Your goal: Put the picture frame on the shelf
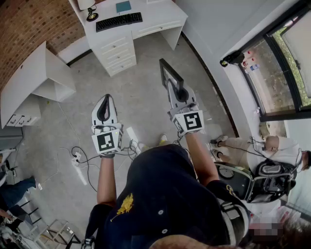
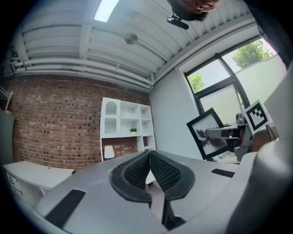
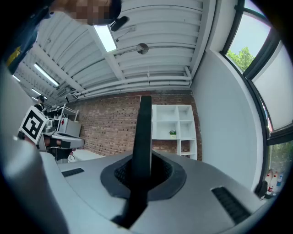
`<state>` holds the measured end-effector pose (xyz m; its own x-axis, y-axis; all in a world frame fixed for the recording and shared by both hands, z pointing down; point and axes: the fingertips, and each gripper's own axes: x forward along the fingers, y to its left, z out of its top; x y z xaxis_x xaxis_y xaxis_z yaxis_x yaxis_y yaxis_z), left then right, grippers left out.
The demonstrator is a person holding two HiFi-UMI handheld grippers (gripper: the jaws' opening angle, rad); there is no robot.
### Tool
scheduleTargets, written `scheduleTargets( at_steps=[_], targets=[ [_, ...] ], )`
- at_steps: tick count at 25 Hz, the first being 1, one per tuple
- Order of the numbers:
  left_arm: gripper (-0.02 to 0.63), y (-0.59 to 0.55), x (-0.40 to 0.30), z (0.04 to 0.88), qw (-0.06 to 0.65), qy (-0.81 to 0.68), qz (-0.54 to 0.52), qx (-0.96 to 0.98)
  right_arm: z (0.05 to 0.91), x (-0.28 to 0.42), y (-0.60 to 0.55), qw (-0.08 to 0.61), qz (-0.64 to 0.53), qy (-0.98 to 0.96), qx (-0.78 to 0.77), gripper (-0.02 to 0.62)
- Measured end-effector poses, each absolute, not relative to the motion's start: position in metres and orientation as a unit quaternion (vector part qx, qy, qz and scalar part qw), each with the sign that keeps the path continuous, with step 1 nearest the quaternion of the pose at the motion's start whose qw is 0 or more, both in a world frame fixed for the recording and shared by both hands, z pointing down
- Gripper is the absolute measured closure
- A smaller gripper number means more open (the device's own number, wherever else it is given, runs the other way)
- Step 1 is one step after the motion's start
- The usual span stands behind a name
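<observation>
right hand-held gripper clamped on black picture frame, seen edge-on, left hand-held gripper pinched shut w/ nothing in it, white shelf against brick wall

The desk carries a keyboard, lamp and blue pad; cables trail over the floor; a small plant sits in the shelf.

Right hand-held gripper clamped on black picture frame edge-on, white shelf beyond
</observation>
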<state>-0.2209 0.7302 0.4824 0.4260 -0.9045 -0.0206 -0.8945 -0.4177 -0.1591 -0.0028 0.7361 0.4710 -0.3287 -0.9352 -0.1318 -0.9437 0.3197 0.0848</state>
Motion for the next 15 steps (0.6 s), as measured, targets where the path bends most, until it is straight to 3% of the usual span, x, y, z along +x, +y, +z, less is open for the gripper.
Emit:
scheduleTargets(
  at_steps=[10, 15],
  targets=[
    [0.588, 0.731, -0.195, 0.482, 0.074, 0.546, -0.030, -0.834, 0.472, 0.013, 0.737, 0.039, 0.068, 0.827, -0.557, 0.578],
    [0.588, 0.729, -0.169, 0.474, 0.117, 0.563, -0.028, -0.817, 0.475, 0.032, 0.739, 0.032, 0.067, 0.829, -0.554, 0.578]
  ],
)
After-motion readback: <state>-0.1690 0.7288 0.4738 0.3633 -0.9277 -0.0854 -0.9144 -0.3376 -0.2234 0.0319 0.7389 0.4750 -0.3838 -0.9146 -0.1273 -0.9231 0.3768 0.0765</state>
